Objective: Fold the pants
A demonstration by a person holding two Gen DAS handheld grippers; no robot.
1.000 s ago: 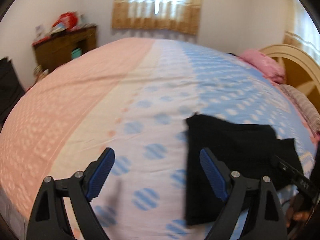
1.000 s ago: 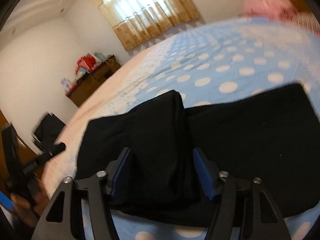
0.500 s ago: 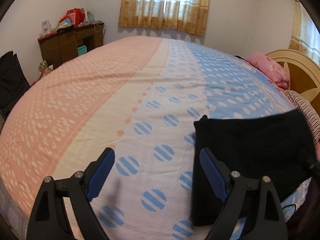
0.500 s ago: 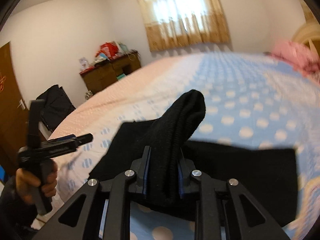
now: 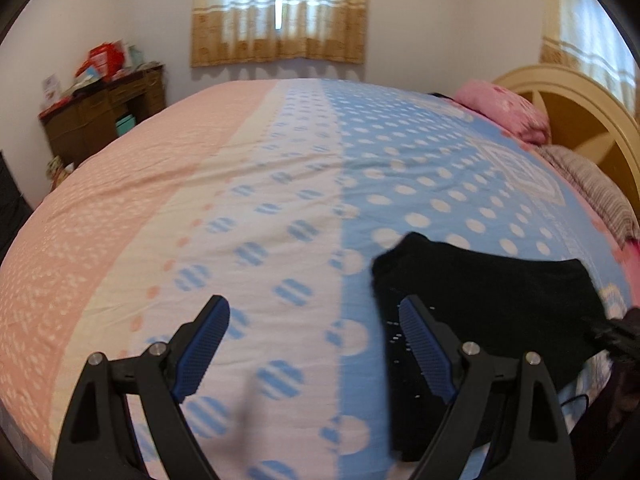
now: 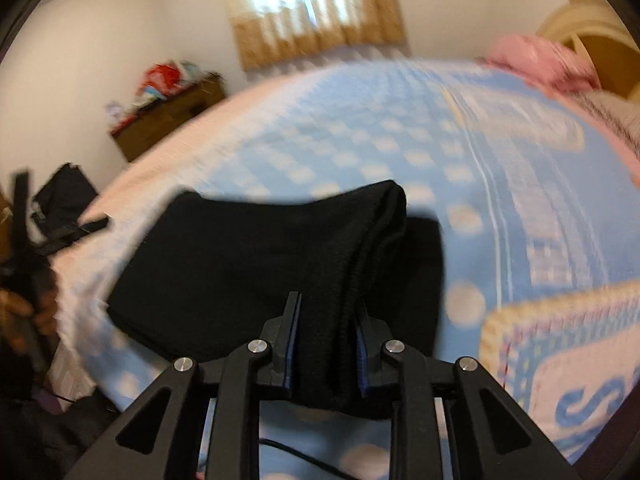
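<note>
Fingers (image 6: 362, 344) of the right gripper (image 6: 326, 346) pinch a bunched fold of the black pants (image 6: 248, 264), lying on the bed (image 5: 280, 168). Left gripper (image 5: 312, 344) fingers (image 5: 204, 344) spread wide, empty. Fabric judged soft, light, limp; best gripped at folded edges.

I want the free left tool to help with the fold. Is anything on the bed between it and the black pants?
Nothing visible. The left tool is open over bare bedspread, and the pants lie just beside its right finger. The right tool already pinches a fold of them.
</note>
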